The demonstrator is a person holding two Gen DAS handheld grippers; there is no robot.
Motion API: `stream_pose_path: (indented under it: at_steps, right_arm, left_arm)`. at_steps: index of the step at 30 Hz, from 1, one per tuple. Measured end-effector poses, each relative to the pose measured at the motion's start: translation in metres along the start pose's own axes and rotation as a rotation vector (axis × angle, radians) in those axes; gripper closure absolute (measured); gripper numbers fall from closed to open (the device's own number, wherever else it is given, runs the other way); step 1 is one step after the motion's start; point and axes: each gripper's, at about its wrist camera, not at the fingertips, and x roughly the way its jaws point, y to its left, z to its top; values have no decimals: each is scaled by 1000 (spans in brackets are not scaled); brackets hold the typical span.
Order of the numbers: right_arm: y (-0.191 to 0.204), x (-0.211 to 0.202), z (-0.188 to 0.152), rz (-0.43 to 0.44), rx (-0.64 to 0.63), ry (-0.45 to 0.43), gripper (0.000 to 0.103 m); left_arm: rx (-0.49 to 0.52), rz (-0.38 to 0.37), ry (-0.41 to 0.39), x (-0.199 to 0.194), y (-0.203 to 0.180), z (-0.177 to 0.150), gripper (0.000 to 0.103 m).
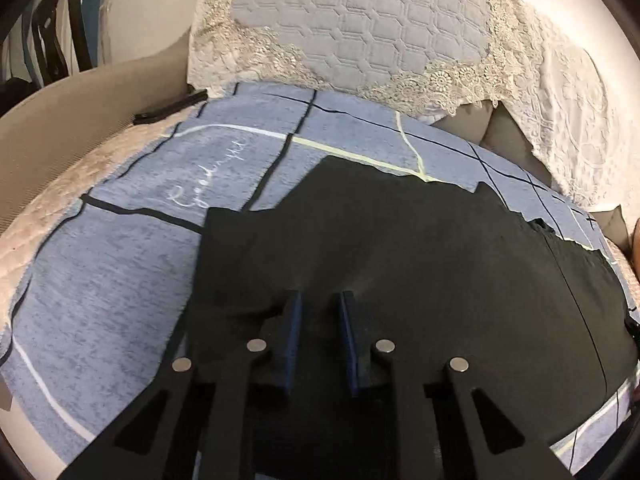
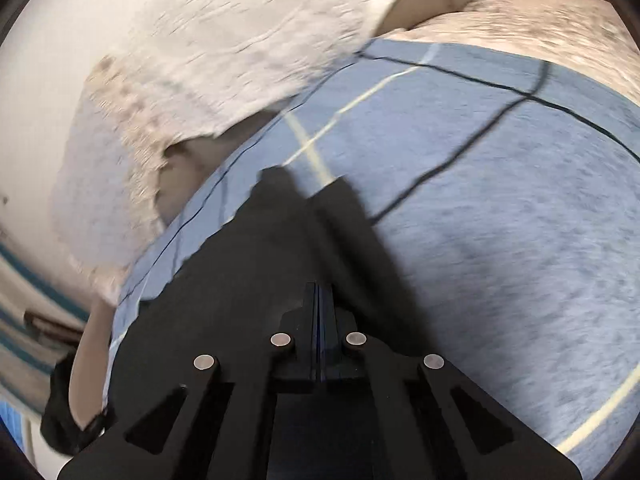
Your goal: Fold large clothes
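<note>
A black garment (image 1: 400, 240) lies spread flat on a blue checked blanket (image 1: 120, 280) that covers a sofa seat. My left gripper (image 1: 321, 304) hovers low over the garment's near part. Its fingers stand a narrow gap apart, and only black cloth shows behind that gap. A raised fold of the garment sits just left of the left finger. In the blurred right wrist view, my right gripper (image 2: 320, 286) has its pads pressed together over the garment's (image 2: 224, 280) edge. I cannot tell whether cloth is pinched there. The blue blanket (image 2: 500, 220) fills the right side.
A grey quilted cushion with a lace border (image 1: 380, 20) leans at the back, a white lace cover (image 1: 560, 100) to its right. A small black object (image 1: 172, 108) lies by the beige sofa arm (image 1: 60, 100). A person's forearm (image 2: 88, 360) shows at lower left.
</note>
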Motion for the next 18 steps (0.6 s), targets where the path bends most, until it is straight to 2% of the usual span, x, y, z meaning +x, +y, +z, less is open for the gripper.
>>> stream_pose_path:
  at_steps: [2, 4, 6, 8, 9, 11, 13, 15, 16, 18]
  right_arm:
    - [1, -5, 2, -5, 20, -10, 103]
    - [20, -19, 1, -18, -41, -58, 100]
    - [36, -24, 4, 22, -82, -76, 98]
    - [57, -14, 12, 108, -125, -59, 96]
    - [67, -6, 16, 121, -147, -46, 95]
    - [78, 16, 24, 102, -175, -18, 95]
    - [71, 42, 33, 61, -144, 42, 95]
    - [51, 61, 37, 1, -110, 87, 97]
    - [39, 65, 35, 19, -81, 96, 101]
    - [27, 64, 34, 62, -29, 79, 103]
  left_arm:
    - [1, 1, 5, -2, 1, -1, 82]
    - [10, 6, 6, -10, -3, 2, 81]
    - [6, -24, -3, -19, -9, 13, 81]
    - [26, -59, -50, -25, -23, 30, 77]
    - [43, -65, -73, -24, -31, 37, 72]
    - [65, -73, -88, -10, -43, 54, 70]
    - [53, -49, -45, 17, -42, 65, 70]
    - [33, 4, 31, 47, -29, 64, 70]
    - [10, 6, 61, 59, -19, 60, 70]
    - [-62, -55, 52, 64, -3, 54, 73]
